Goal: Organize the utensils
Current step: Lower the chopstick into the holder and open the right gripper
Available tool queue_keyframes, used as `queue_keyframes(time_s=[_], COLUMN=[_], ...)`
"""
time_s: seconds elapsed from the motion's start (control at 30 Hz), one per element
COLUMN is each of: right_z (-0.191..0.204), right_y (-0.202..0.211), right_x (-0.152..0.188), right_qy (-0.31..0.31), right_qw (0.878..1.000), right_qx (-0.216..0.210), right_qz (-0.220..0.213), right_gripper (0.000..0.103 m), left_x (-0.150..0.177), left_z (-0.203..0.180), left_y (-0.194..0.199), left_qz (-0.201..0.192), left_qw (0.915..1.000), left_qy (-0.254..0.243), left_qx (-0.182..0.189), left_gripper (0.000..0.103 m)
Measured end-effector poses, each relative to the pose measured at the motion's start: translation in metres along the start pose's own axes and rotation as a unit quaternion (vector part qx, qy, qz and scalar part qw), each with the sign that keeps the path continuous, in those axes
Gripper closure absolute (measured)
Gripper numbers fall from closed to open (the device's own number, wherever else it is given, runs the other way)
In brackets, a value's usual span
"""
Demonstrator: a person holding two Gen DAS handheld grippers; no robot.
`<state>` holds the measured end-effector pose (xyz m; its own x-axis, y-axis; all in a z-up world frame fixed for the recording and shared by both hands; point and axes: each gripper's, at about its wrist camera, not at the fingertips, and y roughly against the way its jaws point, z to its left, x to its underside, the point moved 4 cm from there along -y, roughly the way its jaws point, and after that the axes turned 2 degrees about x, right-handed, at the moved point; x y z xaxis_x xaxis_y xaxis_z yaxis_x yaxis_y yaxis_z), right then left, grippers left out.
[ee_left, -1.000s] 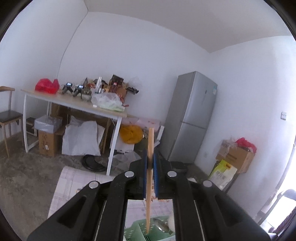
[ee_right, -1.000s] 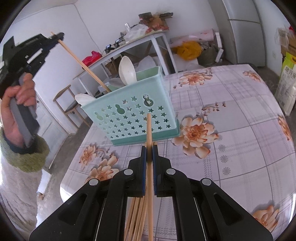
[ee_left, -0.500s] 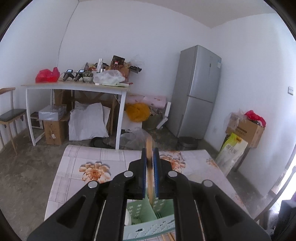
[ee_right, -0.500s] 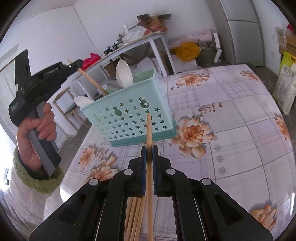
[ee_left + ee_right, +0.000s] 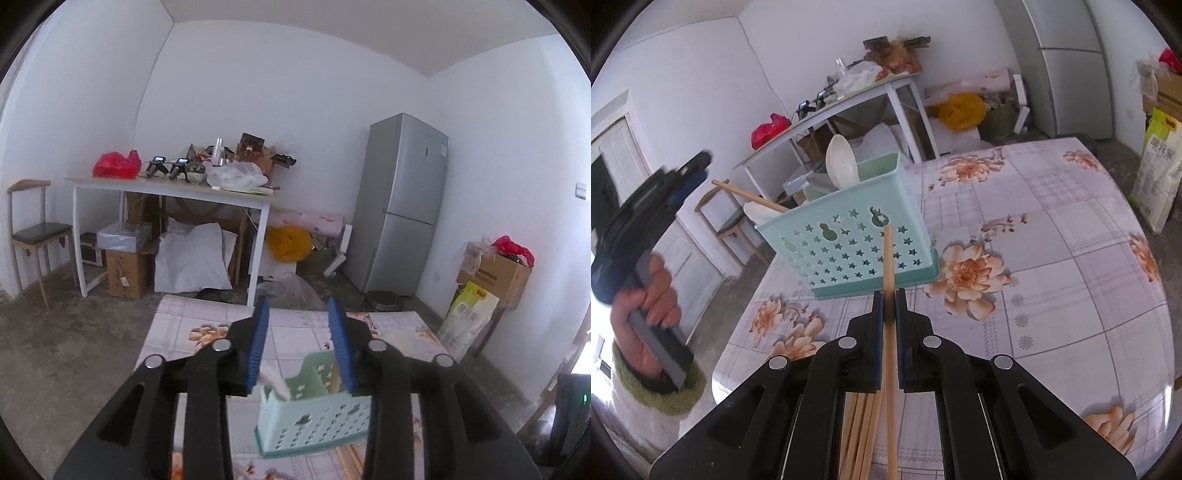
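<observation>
A mint green perforated utensil basket [image 5: 849, 240] stands on the floral tablecloth [image 5: 1052, 258]; it also shows in the left wrist view [image 5: 314, 417]. It holds a white spoon [image 5: 842, 166], another white spoon [image 5: 757, 213] and a wooden chopstick [image 5: 750, 194] leaning out to the left. My left gripper [image 5: 301, 350] is open and empty above the basket; in the right wrist view it [image 5: 685, 177] is left of the basket. My right gripper [image 5: 889, 295] is shut on a chopstick [image 5: 888, 258] pointing at the basket. Several chopsticks [image 5: 858, 435] lie under it.
A white side table [image 5: 173, 188] piled with clutter, a wooden chair [image 5: 33, 229], boxes and bags stand on the floor behind. A silver fridge [image 5: 402, 203] is in the corner. A cardboard box [image 5: 495, 273] and a rice bag [image 5: 467, 317] are at the right.
My left gripper has opened and let go of its chopstick, which now rests in the basket, and has drawn back. My right gripper keeps its chopstick and has hardly moved.
</observation>
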<state>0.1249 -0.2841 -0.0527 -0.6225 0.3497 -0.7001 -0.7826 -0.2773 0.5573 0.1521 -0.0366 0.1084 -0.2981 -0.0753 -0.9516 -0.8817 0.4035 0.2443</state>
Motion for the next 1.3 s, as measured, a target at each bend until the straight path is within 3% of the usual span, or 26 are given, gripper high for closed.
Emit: queue_keyframes(time_s=[0.2, 0.4, 0.57, 0.73, 1.07, 1.3], right_z=[0.004, 0.015, 0.033, 0.056, 0.103, 0.13], right_y=[0.015, 0.038, 0.053, 0.057, 0.056, 0.044], right_x=[-0.009, -0.03, -0.057, -0.092, -0.158, -0.18], right_qy=[0.009, 0.038, 0.066, 0.088, 0.13, 0.175], right_qw=[1.0, 0.997, 0.991, 0.981, 0.951, 0.931], right_qx=[-0.002, -0.012, -0.051, -0.104, -0.166, -0.164], right_qz=[-0.026, -0.068, -0.108, -0.14, -0.225, -0.274], right_gripper=[0.099, 0.099, 0.099, 0.099, 0.099, 0.099], left_x=[0.023, 0.064, 0.107, 0.138, 0.152, 0.153], left_z=[0.007, 0.008, -0.004, -0.019, -0.032, -0.024], left_y=[0.025, 0.028, 0.02, 0.015, 0.006, 0.005], left_qz=[0.026, 0.088, 0.157, 0.193, 0.204, 0.206], left_qw=[0.9995, 0.9956, 0.9868, 0.9798, 0.9756, 0.9757], left_qy=[-0.016, -0.029, -0.031, -0.025, -0.044, -0.033], left_qx=[0.009, 0.017, 0.027, 0.045, 0.067, 0.066], left_gripper=[0.057, 0.053, 0.053, 0.052, 0.052, 0.052])
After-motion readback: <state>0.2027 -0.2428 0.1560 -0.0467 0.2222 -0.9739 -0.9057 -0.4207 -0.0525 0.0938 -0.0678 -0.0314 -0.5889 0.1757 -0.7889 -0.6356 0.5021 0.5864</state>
